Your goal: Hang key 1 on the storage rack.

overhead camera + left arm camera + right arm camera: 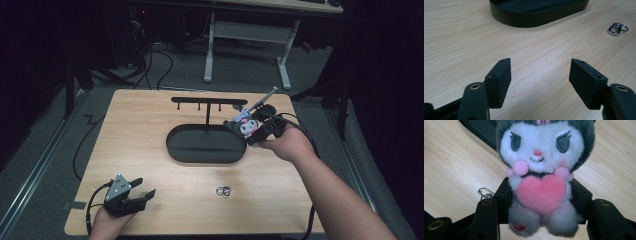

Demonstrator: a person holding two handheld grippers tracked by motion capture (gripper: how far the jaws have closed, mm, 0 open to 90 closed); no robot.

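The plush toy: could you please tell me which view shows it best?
The right gripper view: the plush toy sits close, facing the camera, between the right tongs. The high view shows it small; the left gripper view faces the table.

Black oval stand (205, 145), metal clasp (223, 191), wooden table (150, 175)

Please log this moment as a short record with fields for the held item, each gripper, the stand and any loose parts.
held item: plush toy, dark hood, pink heart on its chest
right gripper: shut on the plush toy's body, raised beside the stand
left gripper: open, nothing between the jaws, low over the table
stand: black hook bar on an oval base
loose parts: metal key ring lying on the table
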